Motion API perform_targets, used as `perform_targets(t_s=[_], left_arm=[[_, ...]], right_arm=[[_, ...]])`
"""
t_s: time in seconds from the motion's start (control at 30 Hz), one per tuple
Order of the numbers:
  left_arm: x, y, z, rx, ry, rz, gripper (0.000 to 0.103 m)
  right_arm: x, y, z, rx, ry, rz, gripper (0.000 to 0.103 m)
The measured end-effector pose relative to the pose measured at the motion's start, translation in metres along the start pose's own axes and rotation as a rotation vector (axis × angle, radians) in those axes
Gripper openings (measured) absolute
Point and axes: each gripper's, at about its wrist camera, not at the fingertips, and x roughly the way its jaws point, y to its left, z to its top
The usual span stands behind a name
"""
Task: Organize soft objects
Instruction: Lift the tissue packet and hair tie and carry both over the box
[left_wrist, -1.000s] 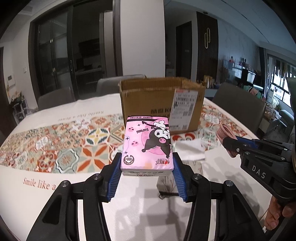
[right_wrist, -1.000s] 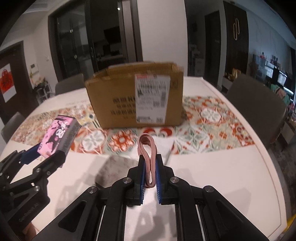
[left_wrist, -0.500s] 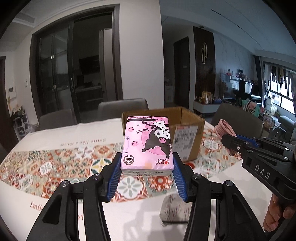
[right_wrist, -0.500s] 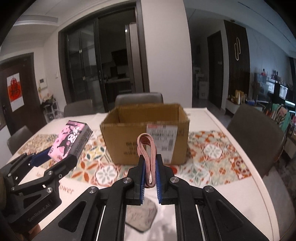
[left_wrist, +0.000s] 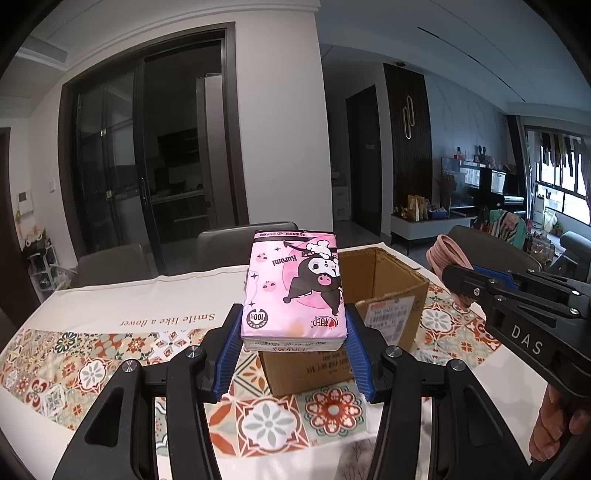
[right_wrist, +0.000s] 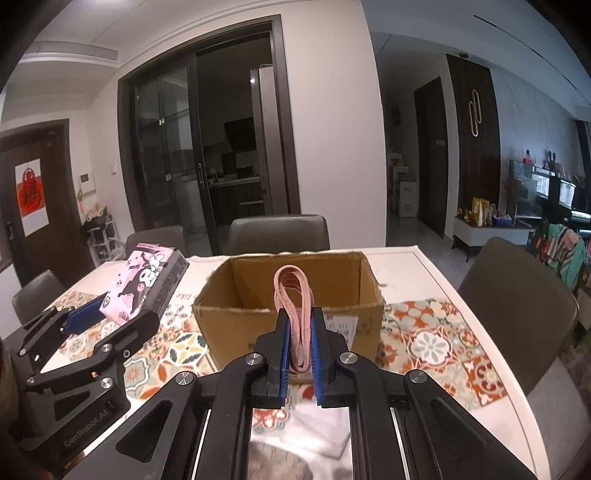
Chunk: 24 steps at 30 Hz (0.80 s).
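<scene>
My left gripper (left_wrist: 293, 334) is shut on a pink Kuromi tissue pack (left_wrist: 293, 291) and holds it in the air, just left of and near the open cardboard box (left_wrist: 384, 295). My right gripper (right_wrist: 298, 332) is shut on a folded pink band (right_wrist: 293, 295), held above the box's near wall (right_wrist: 288, 325). The tissue pack (right_wrist: 144, 284) and left gripper show at the left of the right wrist view. The band (left_wrist: 448, 254) and right gripper show at the right of the left wrist view.
The box stands on a table with a patterned tile runner (left_wrist: 110, 354). A grey printed cloth (right_wrist: 280, 458) and a white one (right_wrist: 321, 428) lie on the table below my right gripper. Grey chairs (right_wrist: 277, 229) surround the table.
Both grippers have risen and moved forward toward the box, each still holding its object. The box's open inside has come into view.
</scene>
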Motion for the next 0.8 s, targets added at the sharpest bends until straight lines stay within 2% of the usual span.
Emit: perform_targets(t_s=[0.33,0.8], left_arm=[[0.038,-0.005,0.019,0.029,-0.005,0.001,0.051],[0.105,-0.013,0.025,0.038,0.069,-0.025,0.051]], right_arm=[[0.041,-0.009,0.026,-0.003,-0.004,0.009,0.011],[0.107,-0.030,0.036,0.001,0.057,0.011,0.011]])
